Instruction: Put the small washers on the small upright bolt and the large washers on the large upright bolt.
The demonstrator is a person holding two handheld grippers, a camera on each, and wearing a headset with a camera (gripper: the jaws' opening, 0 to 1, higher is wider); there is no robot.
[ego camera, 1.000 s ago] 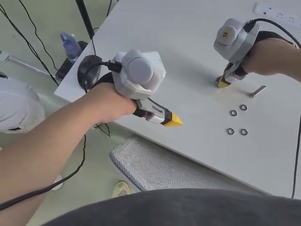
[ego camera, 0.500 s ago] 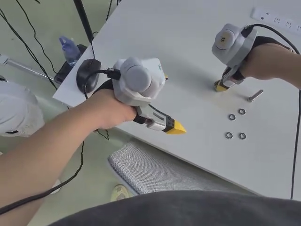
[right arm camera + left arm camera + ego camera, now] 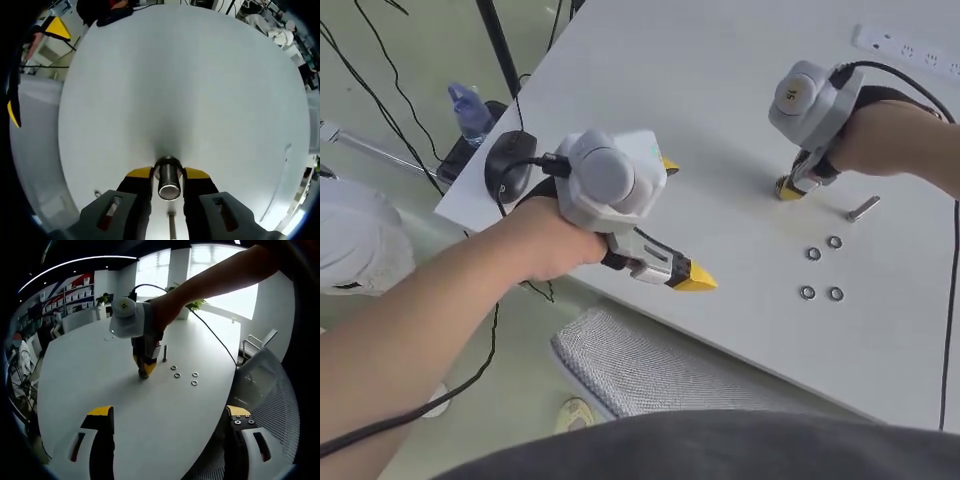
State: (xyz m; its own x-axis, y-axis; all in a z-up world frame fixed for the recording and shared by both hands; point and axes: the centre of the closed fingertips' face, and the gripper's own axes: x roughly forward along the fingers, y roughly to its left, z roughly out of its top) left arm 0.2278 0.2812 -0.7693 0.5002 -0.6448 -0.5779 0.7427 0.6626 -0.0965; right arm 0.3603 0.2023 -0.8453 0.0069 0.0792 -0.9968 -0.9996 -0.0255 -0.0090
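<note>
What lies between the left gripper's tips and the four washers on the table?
Nothing: in the head view the white table is bare between the left gripper and the four washers.

Bright, sharp; fisheye warp, maybe window glare.

I count four washers [image 3: 814, 254] on the right side of the desk [image 3: 720, 90], two nearer me and two just beyond them. There are two bolts: one lying bolt [image 3: 863, 208] flat on the desk a little farther off than the washers, and one held bolt [image 3: 169, 186] clamped between the jaws of my right gripper [image 3: 788, 188]. With my left gripper [image 3: 694, 278], that makes two grippers.
</note>
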